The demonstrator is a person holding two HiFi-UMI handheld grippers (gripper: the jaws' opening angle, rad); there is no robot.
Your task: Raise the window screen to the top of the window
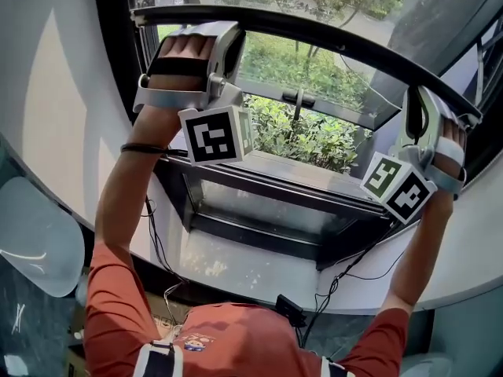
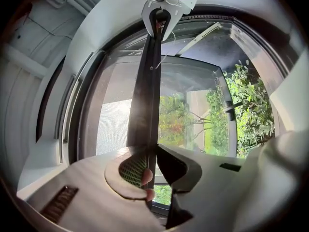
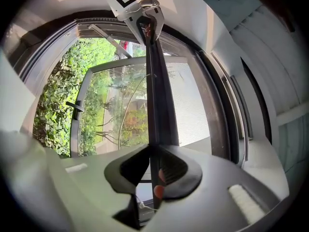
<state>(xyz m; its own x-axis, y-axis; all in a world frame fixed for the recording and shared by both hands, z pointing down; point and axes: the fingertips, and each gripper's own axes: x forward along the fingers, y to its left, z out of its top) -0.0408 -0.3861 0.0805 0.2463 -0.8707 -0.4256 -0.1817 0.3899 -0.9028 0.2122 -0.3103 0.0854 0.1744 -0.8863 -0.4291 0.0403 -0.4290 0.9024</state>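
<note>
The window screen's dark bottom bar (image 1: 314, 34) runs across the window opening from upper left to right. My left gripper (image 1: 229, 34) is shut on its left end and my right gripper (image 1: 415, 104) is shut on its right end, both held up at arm's length. In the left gripper view the bar (image 2: 145, 105) passes between the jaws of the left gripper (image 2: 150, 166) and stretches away to the right gripper (image 2: 161, 8). The right gripper view mirrors this: the bar (image 3: 159, 105) sits in the right gripper (image 3: 152, 170), with the left gripper (image 3: 145, 16) at its far end.
Below the bar an outward-opening glass pane with a handle (image 1: 299, 98) shows shrubs (image 1: 314, 136) outside. The dark window frame (image 1: 259, 226) and white sill (image 1: 471, 258) lie beneath. Black cables (image 1: 157, 250) and a small black device (image 1: 289, 309) hang near the person's chest.
</note>
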